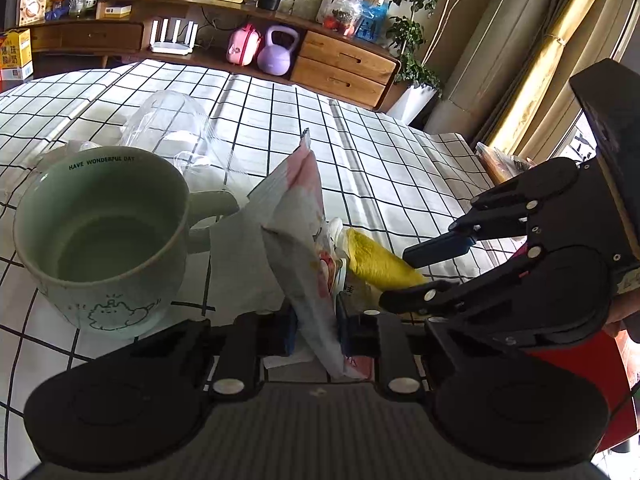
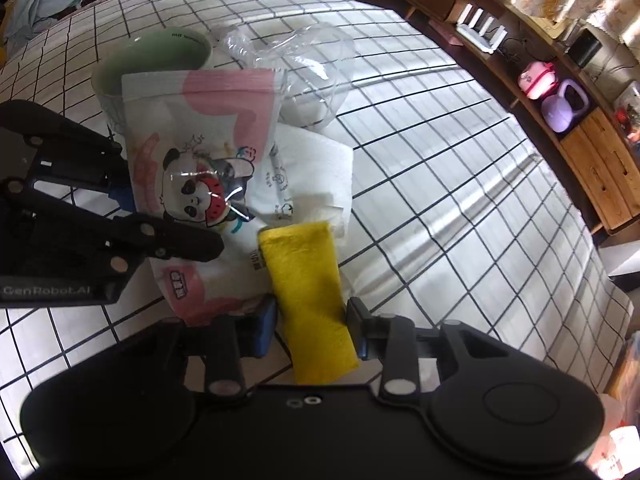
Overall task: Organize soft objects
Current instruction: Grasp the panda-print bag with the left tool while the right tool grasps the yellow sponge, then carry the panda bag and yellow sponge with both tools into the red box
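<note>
A pink-and-white panda pouch (image 1: 304, 248) stands on edge, and my left gripper (image 1: 316, 330) is shut on its lower end. The pouch also shows in the right wrist view (image 2: 200, 168), with the left gripper (image 2: 132, 216) at its left side. A folded yellow cloth (image 2: 312, 292) lies between the fingers of my right gripper (image 2: 312, 320), which is shut on it. The cloth (image 1: 376, 260) and right gripper (image 1: 424, 268) show at the right of the left wrist view. White tissue (image 2: 316, 168) lies under the pouch.
A green mug (image 1: 100, 240) stands left of the pouch on the checked cloth (image 1: 380, 160). A crumpled clear plastic bag (image 2: 296, 60) lies behind it. A wooden shelf unit (image 1: 340, 64) with a purple kettlebell (image 1: 278, 50) lines the far side.
</note>
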Demonstrator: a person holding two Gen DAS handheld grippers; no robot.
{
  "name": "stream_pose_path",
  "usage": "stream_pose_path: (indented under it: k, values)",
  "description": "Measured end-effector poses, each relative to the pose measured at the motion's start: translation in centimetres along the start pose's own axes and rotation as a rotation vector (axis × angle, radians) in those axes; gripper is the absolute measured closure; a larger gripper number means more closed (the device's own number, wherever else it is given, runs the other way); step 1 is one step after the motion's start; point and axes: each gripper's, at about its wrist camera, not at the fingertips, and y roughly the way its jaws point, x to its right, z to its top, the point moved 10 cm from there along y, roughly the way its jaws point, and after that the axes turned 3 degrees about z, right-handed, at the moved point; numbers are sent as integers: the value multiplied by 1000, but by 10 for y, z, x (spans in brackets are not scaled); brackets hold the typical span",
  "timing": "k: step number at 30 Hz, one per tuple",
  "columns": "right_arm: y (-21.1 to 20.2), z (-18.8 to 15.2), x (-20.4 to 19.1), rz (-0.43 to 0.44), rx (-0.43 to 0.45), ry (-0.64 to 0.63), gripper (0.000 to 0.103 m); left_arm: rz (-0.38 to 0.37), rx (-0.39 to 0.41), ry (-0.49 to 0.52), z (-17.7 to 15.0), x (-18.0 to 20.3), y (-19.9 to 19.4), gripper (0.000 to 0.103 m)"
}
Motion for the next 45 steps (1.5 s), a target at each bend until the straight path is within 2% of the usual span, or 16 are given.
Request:
stream_pose_path:
  k: [2,3,6,8,16,21,26,34,45]
  values:
    - [-10,2,2,-23,14,25,88,-3,1,4,0,0,-3,85]
    - [-14,1,2,-20,19,44,88,-4,6,10,0,1,-6,85]
    - [-23,-4,0,-16,25,67,89,-3,12,16,-1,1,-12,86]
    - [-28,-6,3,-77,41,88,89,-4,18,13,0,0,-19,86]
    - [-83,-13,3,-121,170,301,89,-33,34,38,2,4,-51,86]
    - [-122,-27,-9,-95,262,464,89,-61,25,50,1,6,-74,86]
    - [-162,-43,-27,-82,339,560,89,-105,14,64,-1,13,-101,86]
    - [-221,-73,-49,-130,437,636,89,-191,6,126,3,43,-140,86]
    - [-277,-147,-34,-261,516,779,89,-294,-38,276,2,111,-161,86]
